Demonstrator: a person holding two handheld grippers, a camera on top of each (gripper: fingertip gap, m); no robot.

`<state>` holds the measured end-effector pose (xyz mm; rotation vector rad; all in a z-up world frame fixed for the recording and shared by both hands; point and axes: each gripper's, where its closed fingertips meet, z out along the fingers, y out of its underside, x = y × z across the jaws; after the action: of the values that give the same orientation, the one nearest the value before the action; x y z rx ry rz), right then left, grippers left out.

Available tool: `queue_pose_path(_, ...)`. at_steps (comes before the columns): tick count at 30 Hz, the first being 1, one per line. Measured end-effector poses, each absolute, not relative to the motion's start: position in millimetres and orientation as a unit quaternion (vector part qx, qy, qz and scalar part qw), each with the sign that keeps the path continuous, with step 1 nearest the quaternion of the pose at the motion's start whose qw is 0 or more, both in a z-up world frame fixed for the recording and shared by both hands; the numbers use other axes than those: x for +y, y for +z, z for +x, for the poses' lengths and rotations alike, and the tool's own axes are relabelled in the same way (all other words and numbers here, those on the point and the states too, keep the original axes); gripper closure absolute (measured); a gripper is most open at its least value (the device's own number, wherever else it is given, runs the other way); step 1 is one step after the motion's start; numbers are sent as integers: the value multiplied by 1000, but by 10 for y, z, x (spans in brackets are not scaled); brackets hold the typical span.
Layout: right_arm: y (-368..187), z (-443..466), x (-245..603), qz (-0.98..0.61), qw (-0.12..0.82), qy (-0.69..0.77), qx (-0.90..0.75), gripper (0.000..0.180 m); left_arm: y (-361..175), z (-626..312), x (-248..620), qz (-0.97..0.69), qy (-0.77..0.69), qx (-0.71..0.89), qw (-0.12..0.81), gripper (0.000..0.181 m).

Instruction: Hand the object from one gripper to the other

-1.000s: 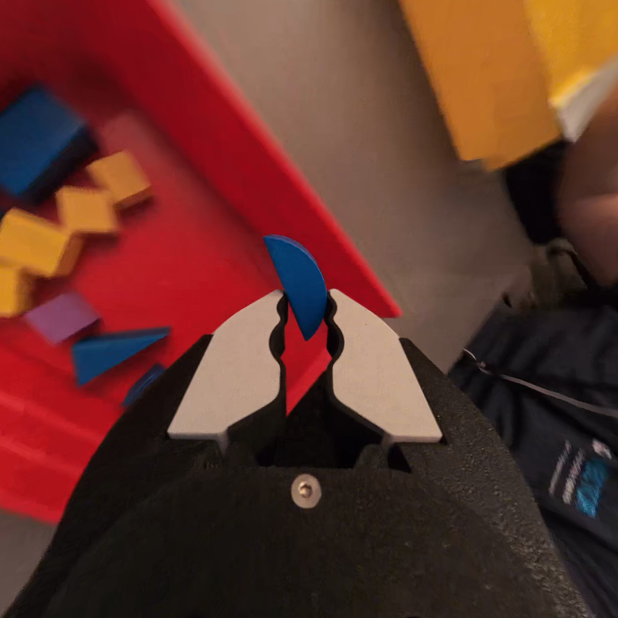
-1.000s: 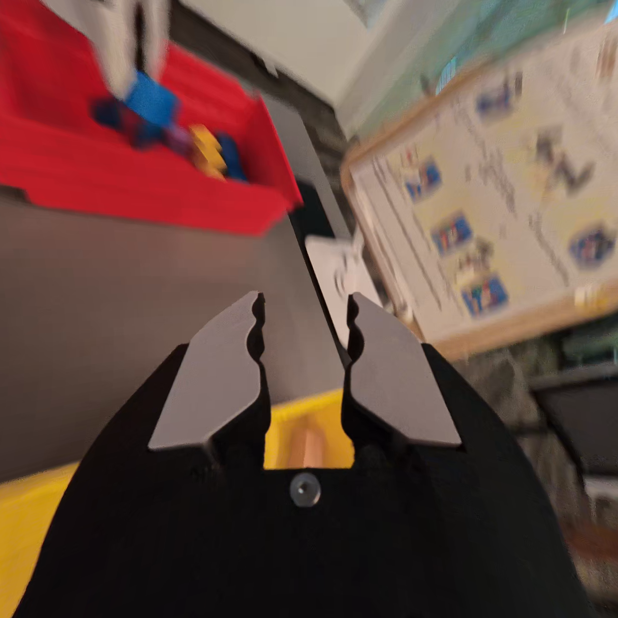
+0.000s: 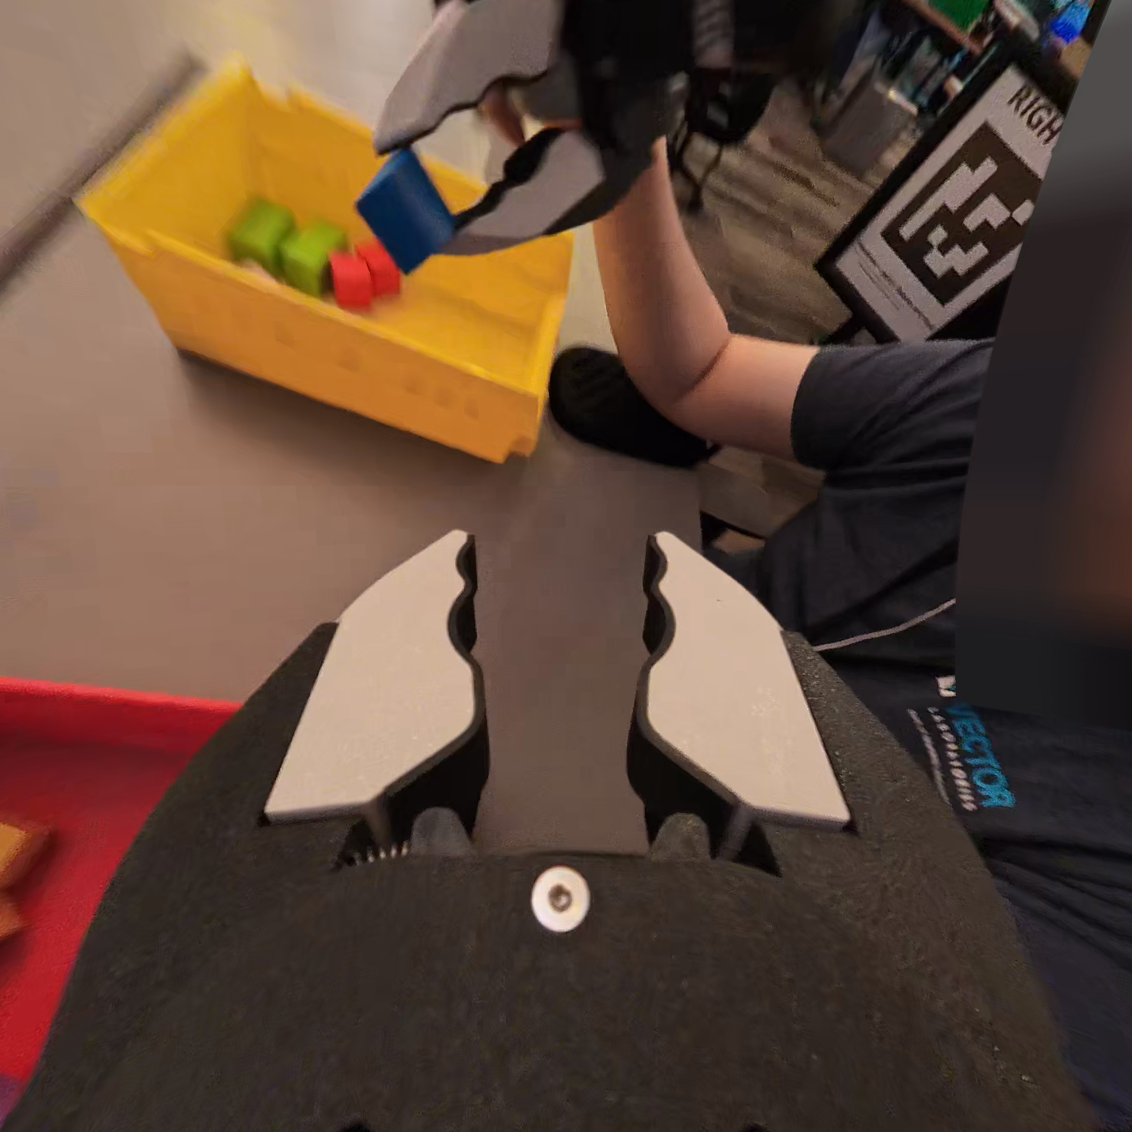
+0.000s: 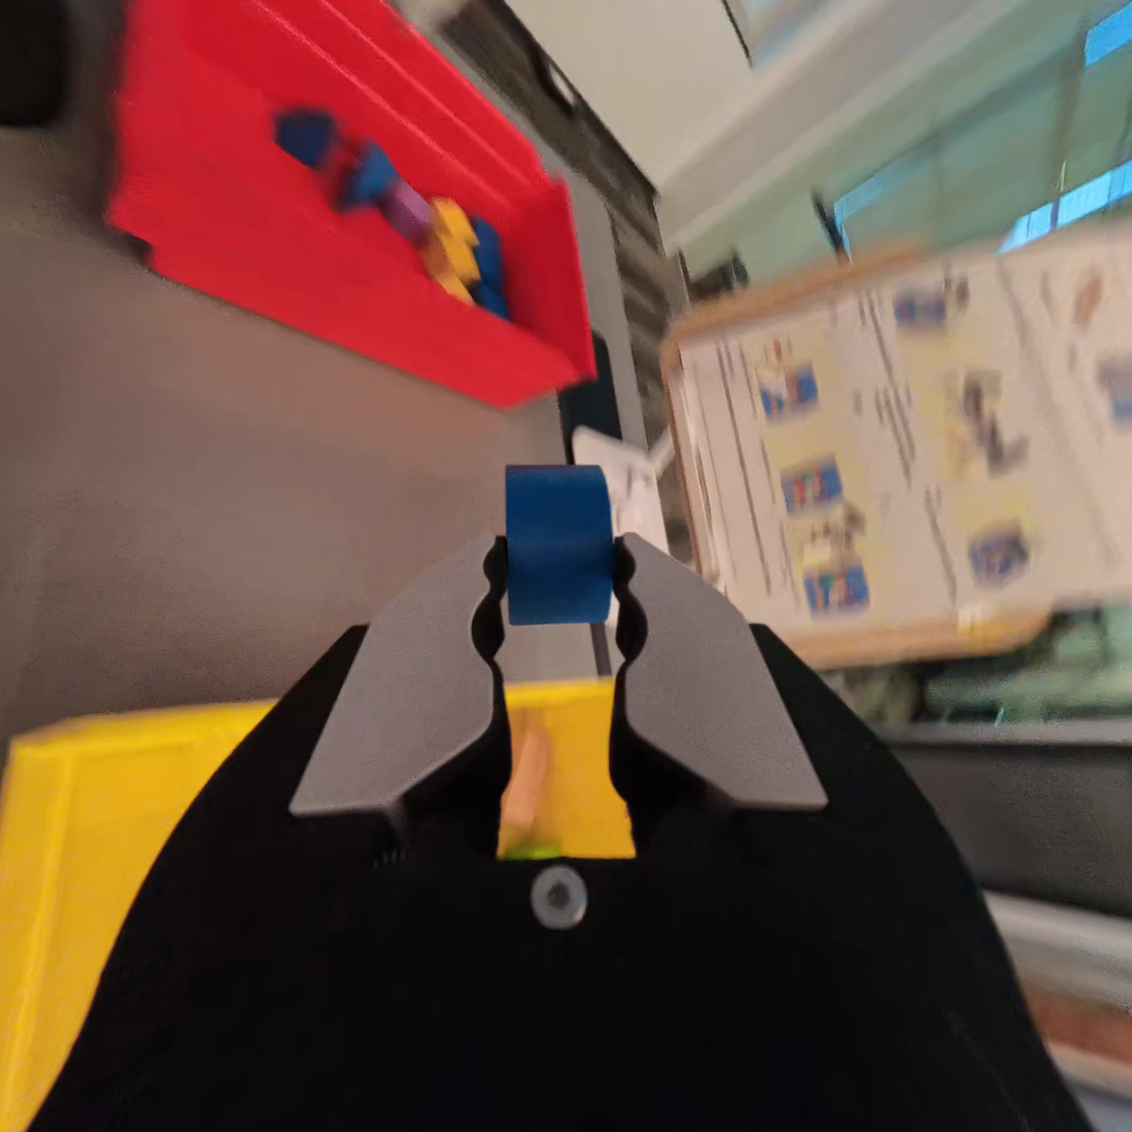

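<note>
We are keeping our grey matte table beneath both tools. Our smooth plastic yellow bin is holding green and red blocks. Our left gripper is pointing forward over the tabletop, wavy grey fingers spread, gripping nothing. Our right gripper is hanging above the bin, forearm bent, pinching the blue half-round block at its tips.

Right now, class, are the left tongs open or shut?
Open. The left tongs show a wide, empty gap between their grey fingers, with only the grey tabletop showing through. The blue wooden half-round block sits clamped in the right tongs.
</note>
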<state>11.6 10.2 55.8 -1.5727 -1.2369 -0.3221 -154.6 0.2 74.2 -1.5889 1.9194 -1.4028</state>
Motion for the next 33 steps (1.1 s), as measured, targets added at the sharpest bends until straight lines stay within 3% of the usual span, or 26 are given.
queue_pose_path(4, 75, 1161, 269, -793, 445, -127, -396, 146, 1187, -1562, -57, -467, -547, 653, 237, 125)
queue_pose_path(6, -278, 1387, 313, -833, 395, -103, -373, 145, 1279, -1602, -124, -433, -578, 645, 250, 112)
queue_pose_path(15, -1242, 1544, 473, -897, 253, -81, -354, 146, 1382, -1670, -167, -386, -634, 628, 235, 128)
queue_pose_path(26, -1521, 1540, 509, -913, 213, -68, -343, 145, 1200, -1662, -41, -438, -560, 652, 262, 132)
queue_pose_path(30, -1517, 1544, 532, -911, 219, -71, -343, 145, 1044, -1736, 655, -563, -447, 598, 353, 130)
queue_pose_path(33, -1509, 1551, 536, -912, 221, -70, -339, 144, 787, -2020, 1128, -662, -367, 549, 354, 125)
